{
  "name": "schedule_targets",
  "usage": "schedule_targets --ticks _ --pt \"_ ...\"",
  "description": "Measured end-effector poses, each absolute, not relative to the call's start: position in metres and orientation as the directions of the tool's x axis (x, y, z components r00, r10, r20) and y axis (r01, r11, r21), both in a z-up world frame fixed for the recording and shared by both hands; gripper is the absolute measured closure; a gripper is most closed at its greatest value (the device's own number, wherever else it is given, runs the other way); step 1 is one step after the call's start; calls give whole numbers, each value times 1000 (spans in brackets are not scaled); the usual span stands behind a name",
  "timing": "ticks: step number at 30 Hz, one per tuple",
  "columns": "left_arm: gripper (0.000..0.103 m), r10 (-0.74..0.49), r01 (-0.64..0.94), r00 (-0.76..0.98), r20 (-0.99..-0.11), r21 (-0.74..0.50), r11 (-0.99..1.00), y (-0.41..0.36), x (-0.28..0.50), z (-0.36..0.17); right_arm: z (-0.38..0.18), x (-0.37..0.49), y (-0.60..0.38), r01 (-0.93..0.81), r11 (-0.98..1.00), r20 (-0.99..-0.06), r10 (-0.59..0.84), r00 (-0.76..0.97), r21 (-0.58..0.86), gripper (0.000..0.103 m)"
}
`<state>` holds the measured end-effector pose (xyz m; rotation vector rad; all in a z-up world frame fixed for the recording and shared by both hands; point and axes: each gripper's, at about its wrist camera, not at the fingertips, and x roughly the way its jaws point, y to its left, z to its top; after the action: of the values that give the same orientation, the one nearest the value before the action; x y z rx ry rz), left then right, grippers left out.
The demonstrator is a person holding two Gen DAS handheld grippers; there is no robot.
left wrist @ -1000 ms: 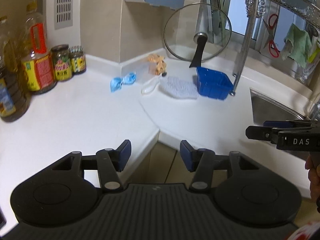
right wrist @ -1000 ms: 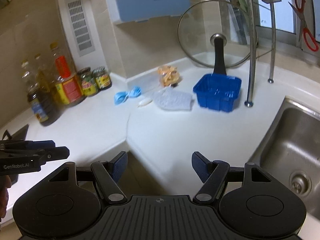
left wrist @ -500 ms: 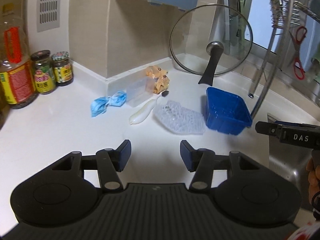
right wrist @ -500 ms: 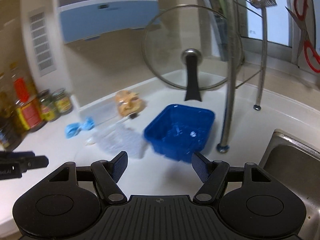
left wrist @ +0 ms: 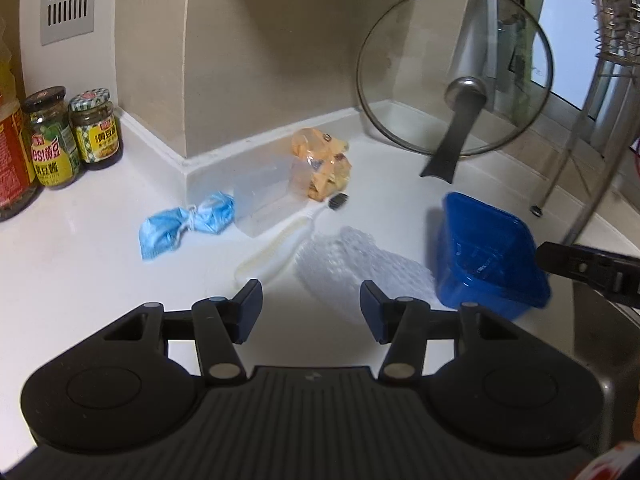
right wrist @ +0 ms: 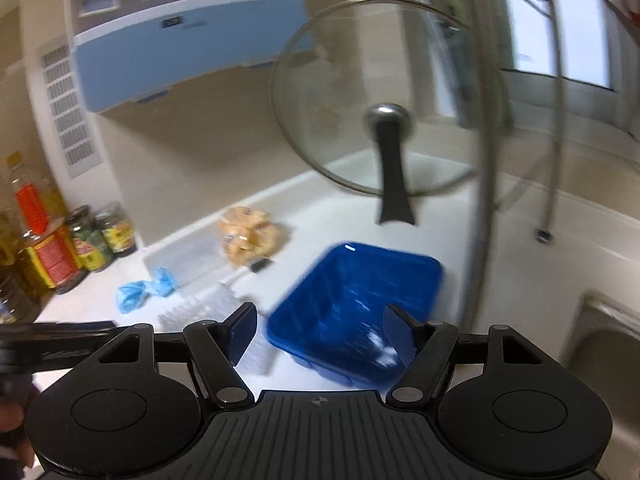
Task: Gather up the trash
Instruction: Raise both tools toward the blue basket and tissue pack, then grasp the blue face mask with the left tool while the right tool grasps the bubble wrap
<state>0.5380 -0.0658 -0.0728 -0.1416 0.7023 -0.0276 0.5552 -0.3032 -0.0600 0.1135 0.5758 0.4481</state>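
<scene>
On a white kitchen counter (left wrist: 80, 264) that turns a corner beneath a beige tiled wall, a small scatter of rubbish lies near the back edge. From the left wrist view, a crumpled blue face mask (left wrist: 186, 224) lies at the left of the scatter, just beside a clear plastic box (left wrist: 262, 200) that sits against the wall's base. Against the box's right side rests a crinkled orange snack wrapper (left wrist: 322, 164). A white toothbrush (left wrist: 280, 246) with dark bristles lies diagonally in front of the box, and a sheet of clear bubble-textured plastic (left wrist: 356, 268) lies flat to its right. Further right stands a blue plastic tray (left wrist: 486, 256), empty as far as can be seen, close to the edge of a steel sink (right wrist: 600, 344). Behind it a glass pan lid (left wrist: 456, 72) with a black handle leans upright against the wall, next to the metal legs of a dish rack (left wrist: 576, 168). Two green-lidded jars (left wrist: 74, 132) stand together far left, beside a red-labelled bottle (left wrist: 10, 152). The left gripper (left wrist: 311, 306) hovers above the counter with its jaws partly open and nothing between them, its tips just short of the toothbrush and the bubble plastic. The right gripper (right wrist: 320, 334) has its jaws spread wider, also empty, and is poised over the near rim of the blue tray without visibly touching it; this view is blurred. Each gripper's black tip shows at the edge of the other's view.
</scene>
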Motion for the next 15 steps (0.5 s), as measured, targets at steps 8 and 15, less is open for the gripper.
schedule_targets --ticks 8,15 --pt "53 29 -103 765 -643 -78 992 -18 565 -79 -68 558 -232 -644 763 -515 578 633 64 32" --pt "46 105 -132 760 -642 6 991 21 586 -87 -107 567 -180 -728 682 -606 553 572 -65 33"
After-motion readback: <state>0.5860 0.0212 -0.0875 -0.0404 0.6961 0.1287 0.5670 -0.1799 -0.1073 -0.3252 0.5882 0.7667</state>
